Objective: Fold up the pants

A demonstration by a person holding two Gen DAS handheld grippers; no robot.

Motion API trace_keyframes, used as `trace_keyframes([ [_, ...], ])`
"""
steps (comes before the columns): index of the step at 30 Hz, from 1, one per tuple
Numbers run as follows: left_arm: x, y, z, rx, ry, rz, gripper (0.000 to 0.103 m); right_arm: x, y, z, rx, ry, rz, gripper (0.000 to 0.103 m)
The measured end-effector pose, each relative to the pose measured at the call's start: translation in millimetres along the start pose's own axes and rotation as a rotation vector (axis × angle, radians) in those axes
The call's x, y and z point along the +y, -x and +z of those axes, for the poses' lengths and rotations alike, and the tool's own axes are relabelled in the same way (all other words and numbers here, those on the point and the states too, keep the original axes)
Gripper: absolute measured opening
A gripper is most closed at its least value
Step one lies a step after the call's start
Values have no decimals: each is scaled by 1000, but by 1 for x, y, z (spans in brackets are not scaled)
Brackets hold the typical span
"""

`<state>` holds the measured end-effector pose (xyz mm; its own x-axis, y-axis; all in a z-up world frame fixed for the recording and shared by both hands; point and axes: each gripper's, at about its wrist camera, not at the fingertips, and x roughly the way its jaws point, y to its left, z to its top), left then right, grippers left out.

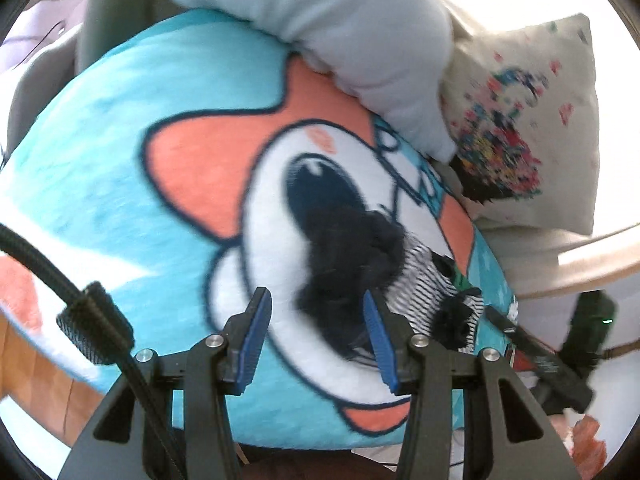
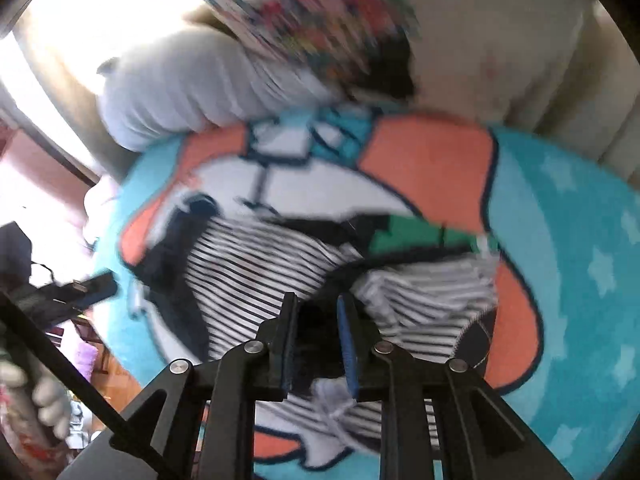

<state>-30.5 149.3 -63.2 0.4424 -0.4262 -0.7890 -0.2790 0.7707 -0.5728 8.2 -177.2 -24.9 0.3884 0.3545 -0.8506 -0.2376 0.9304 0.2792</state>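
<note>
We are holding the left gripper (image 1: pixel 318 320) with fingers apart over the blanket (image 1: pixel 120 128); the right gripper (image 2: pixel 318 322), fingers apart, is hovering over the striped pants (image 2: pixel 248 276) mid-frame.

Striped pants (image 2: pixel 256 280) motion-blurred, partly hidden

Striped pants (image 2: pixel 256 276) crumpled on cartoon blanket (image 2: pixel 560 240)
</note>
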Motion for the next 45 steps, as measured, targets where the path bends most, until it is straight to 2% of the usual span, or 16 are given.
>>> trace_keyframes([
  [1, 7, 1, -1, -4, 16, 1, 46, 7, 5, 5, -11, 6, 18, 35],
  [2, 12, 2, -2, -4, 26, 0, 46, 18, 7, 11, -12, 14, 40, 48],
  [3, 17, 1, -3, -3, 36, 1, 46, 27, 4, 16, -2, 23, 59, 55],
  [6, 22, 2, -5, -7, 35, 11, 46, 67, -29, 34, 79, 41, 115, 56],
  [9, 25, 7, -10, -19, 19, 25, 46, 106, -64, 49, 146, 71, 116, 60],
  [11, 30, 12, -13, -26, 17, 31, 46, 128, -81, 55, 167, 114, 67, 64],
  [12, 33, 15, -14, -30, 16, 36, 46, 142, -95, 60, 191, 146, 30, 72],
  [20, 44, 27, -17, -45, 22, 19, 47, 190, -175, 54, 321, 334, -272, 77],
  [22, 41, 24, -17, -37, 12, 4, 47, 196, -174, 51, 307, 380, -286, 69],
  [23, 38, 21, -17, -30, 2, -6, 47, 197, -172, 51, 305, 394, -294, 53],
  [24, 35, 18, -16, -22, -8, -15, 47, 196, -170, 51, 301, 404, -312, 42],
  [27, 22, 7, -18, 4, -51, -42, 48, 182, -161, 54, 299, 361, -266, 34],
  [33, -11, -28, -26, 68, -141, -75, 51, 153, -133, 58, 260, 226, -147, 31],
  [34, -15, -32, -27, 76, -153, -76, 49, 151, -128, 56, 256, 216, -137, 31],
  [37, -34, -39, -29, 113, -191, -107, 23, 141, -112, 55, 238, 174, -96, 30],
  [45, -91, -30, -48, 111, -262, -163, 22, 106, -49, 48, 154, 102, 6, 28],
])
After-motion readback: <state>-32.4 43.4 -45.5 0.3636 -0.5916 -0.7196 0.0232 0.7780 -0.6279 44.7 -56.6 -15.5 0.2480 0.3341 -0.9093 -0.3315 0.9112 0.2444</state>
